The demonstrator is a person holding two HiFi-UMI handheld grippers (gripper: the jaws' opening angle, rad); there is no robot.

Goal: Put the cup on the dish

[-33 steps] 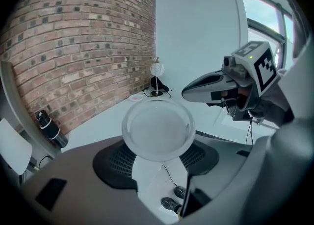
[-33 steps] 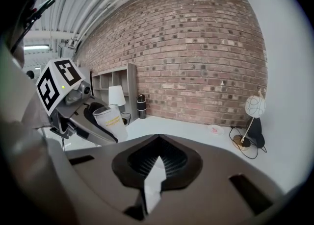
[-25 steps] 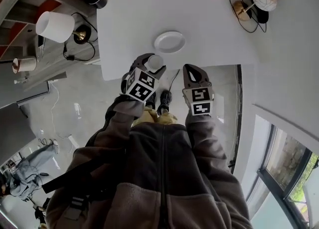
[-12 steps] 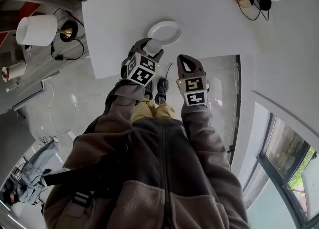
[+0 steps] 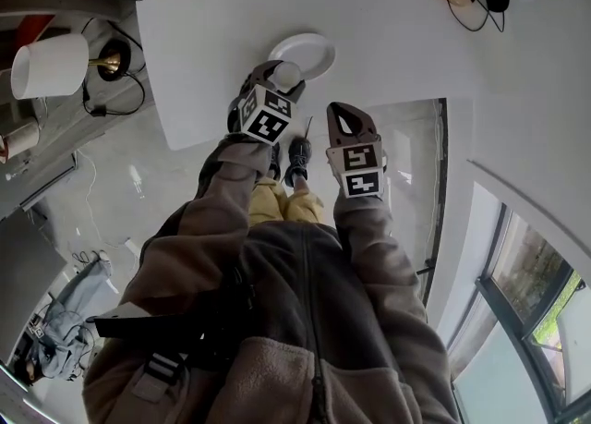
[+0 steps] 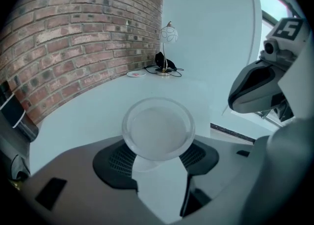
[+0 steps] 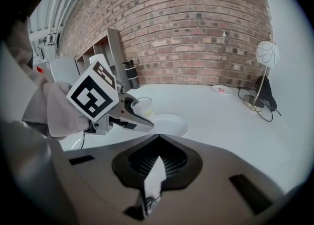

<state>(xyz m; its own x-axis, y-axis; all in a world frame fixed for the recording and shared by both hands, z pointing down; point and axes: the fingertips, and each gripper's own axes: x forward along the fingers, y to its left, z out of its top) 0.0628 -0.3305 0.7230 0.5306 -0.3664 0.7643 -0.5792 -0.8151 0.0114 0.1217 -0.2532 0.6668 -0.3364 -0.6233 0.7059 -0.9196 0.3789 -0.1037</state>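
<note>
Head view: the left tool [image 5: 277, 82] carries the cup [image 5: 287, 74] at the near rim of the dish [image 5: 312, 49] on the white tabletop [image 5: 388, 34]; the right tool [image 5: 343, 117] hangs just beside it. Left gripper view: the jaws clamp the clear cup's sides. Right gripper view: the jaws meet, with nothing between them.

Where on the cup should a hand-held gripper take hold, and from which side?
By the lower side wall, coming in level from the side. The cup is upright and round, with no handle showing, and wider at its open rim, so jaws on opposite walls under the flare seat well. The left hand-held gripper grips it that way, near the dish.
</note>
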